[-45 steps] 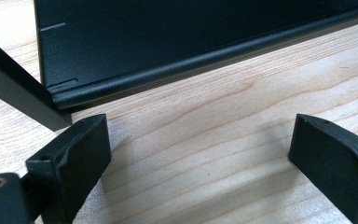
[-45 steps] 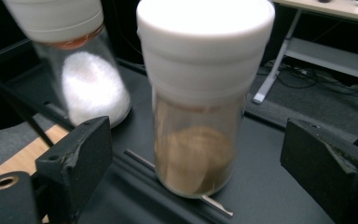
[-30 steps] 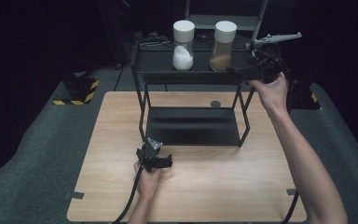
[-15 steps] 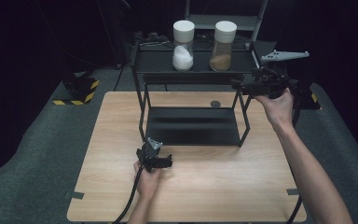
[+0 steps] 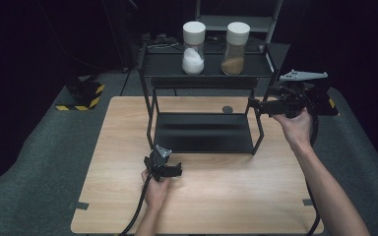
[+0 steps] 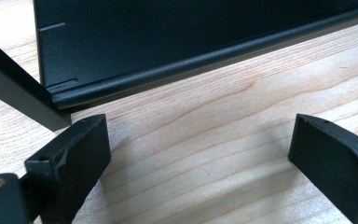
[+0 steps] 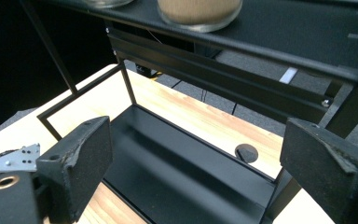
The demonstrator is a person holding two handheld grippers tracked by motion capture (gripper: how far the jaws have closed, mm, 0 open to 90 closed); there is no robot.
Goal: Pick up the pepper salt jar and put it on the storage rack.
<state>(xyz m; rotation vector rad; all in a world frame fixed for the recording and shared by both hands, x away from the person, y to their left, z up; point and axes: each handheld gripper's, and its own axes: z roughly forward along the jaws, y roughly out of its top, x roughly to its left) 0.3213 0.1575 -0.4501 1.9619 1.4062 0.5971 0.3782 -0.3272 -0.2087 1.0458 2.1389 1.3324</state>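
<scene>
Resting on the wooden table [image 5: 216, 196], your left gripper [image 5: 166, 169] gapes empty before the black rack [image 5: 204, 132]. Your right gripper [image 5: 256, 104], jaws spread and empty, hovers beside the rack's right post, below the brown-powder jar [image 5: 236, 47].

A dark room surrounds the wooden table [image 5: 216, 206]. Grey carpet [image 5: 39, 162] covers the floor. A yellow-black striped block [image 5: 81, 94] sits far left of the left-hand gripper.
</scene>
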